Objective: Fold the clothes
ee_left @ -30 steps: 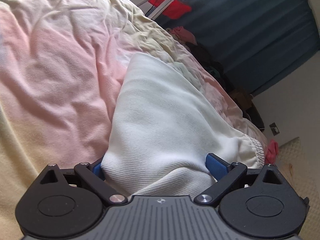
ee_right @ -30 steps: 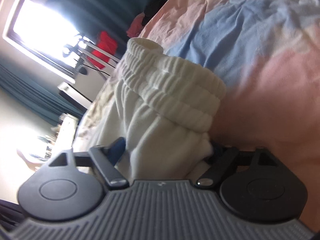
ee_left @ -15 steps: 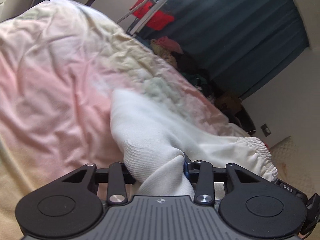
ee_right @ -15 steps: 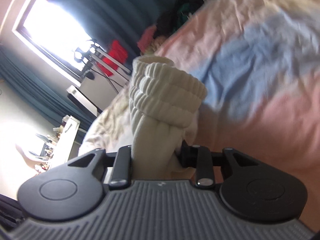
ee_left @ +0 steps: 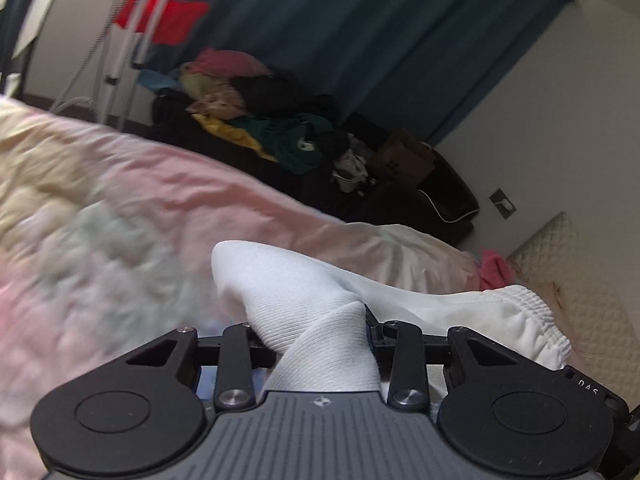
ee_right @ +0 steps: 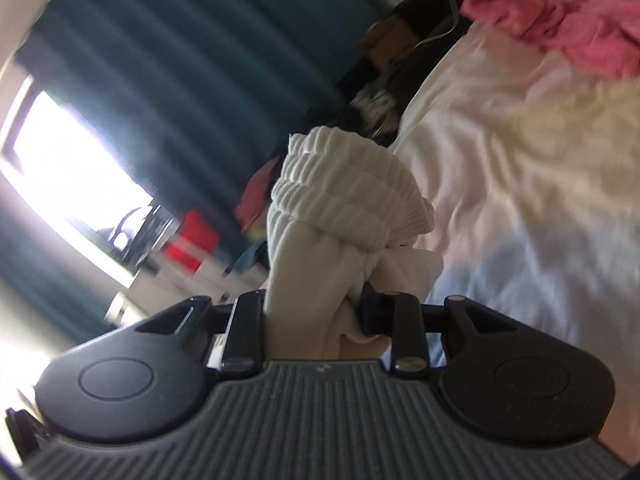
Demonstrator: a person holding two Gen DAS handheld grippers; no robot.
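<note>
Right now we are gripping a white knit garment [ee_left: 288,280] with both tools above the bed, whose pastel duvet [ee_left: 132,200] of pink, cream and pale blue is spreading out beneath it. Our left gripper [ee_left: 316,336] is pinching a bunched fold of the ribbed white fabric, its jaws drawn in narrow and pressing on the cloth from both sides, while the rest of the garment is stretching away to the right toward an elasticated waistband [ee_left: 532,312]. Our right gripper [ee_right: 316,312] is likewise clamping a gathered wad of the same garment [ee_right: 344,196], with the ribbed waistband [ee_right: 352,184] standing up just past the jaws. Beyond the bed, a heap of mixed clothes [ee_left: 256,120] is lying against a dark teal curtain [ee_left: 360,32], and something red [ee_left: 160,16] is hanging on what is probably a drying rack, though blur is making that hard to confirm. A pink cloth [ee_right: 560,28] is resting on the far edge of the duvet.
</note>
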